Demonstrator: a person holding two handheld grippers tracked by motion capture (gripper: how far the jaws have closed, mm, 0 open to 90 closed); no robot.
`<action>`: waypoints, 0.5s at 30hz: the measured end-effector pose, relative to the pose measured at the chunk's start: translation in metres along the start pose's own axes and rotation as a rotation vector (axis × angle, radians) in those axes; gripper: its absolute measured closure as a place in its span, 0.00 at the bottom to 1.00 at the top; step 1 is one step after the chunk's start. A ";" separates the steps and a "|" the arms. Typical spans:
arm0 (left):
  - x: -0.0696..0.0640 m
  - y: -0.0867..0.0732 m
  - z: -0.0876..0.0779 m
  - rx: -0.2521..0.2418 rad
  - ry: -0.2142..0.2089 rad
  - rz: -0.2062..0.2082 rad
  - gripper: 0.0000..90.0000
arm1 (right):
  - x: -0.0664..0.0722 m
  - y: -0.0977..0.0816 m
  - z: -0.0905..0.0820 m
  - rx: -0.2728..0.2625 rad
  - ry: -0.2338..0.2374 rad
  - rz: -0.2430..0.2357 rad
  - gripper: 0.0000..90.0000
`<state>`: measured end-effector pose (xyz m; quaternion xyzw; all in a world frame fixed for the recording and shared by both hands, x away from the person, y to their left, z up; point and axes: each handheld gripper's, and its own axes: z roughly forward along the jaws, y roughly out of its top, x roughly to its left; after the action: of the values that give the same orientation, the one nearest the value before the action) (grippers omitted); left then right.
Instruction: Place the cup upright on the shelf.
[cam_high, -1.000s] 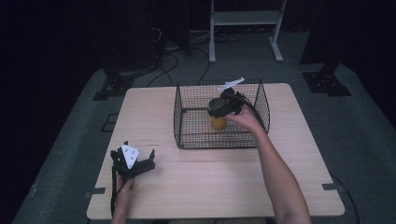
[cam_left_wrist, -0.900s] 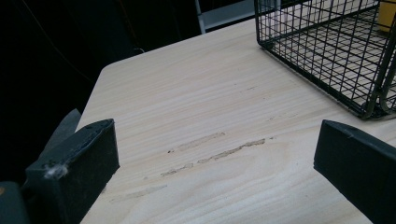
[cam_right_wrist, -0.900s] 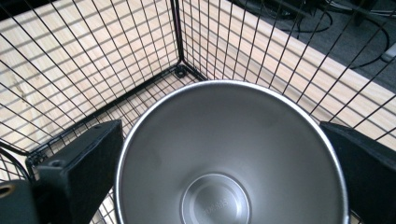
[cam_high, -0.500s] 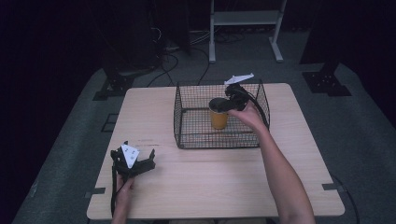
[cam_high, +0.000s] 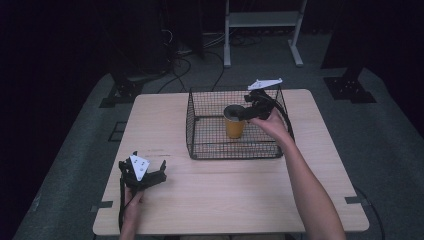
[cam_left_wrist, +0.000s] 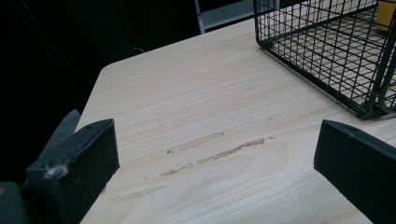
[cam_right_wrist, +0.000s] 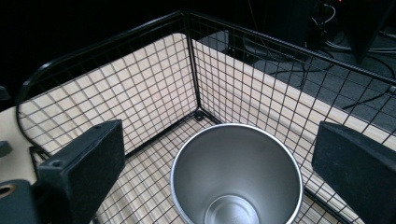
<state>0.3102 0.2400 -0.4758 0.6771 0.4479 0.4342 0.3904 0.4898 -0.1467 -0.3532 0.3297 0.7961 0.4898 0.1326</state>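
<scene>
A yellow cup (cam_high: 234, 122) with a shiny metal inside stands upright in the black wire basket (cam_high: 200, 131) on the wooden counter (cam_high: 240, 195). The right gripper (cam_high: 248, 111) hangs just above the cup, jaws wide apart and not touching it. The left gripper (cam_high: 145, 172) rests low near the counter's front corner, jaws apart, holding nothing.
</scene>
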 end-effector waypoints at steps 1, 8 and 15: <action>0.000 0.000 0.000 0.001 -0.001 0.000 0.00 | 0.001 0.000 -0.002 -0.003 0.000 0.003 0.03; 0.000 0.000 0.000 0.001 -0.001 0.001 0.00 | 0.000 -0.004 -0.015 -0.011 0.012 0.026 0.03; 0.000 0.000 0.000 0.003 0.001 0.000 0.00 | 0.000 -0.007 -0.023 -0.010 0.026 0.032 0.03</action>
<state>0.3106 0.2396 -0.4760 0.6775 0.4486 0.4339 0.3892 0.4746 -0.1650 -0.3483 0.3354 0.7898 0.5003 0.1161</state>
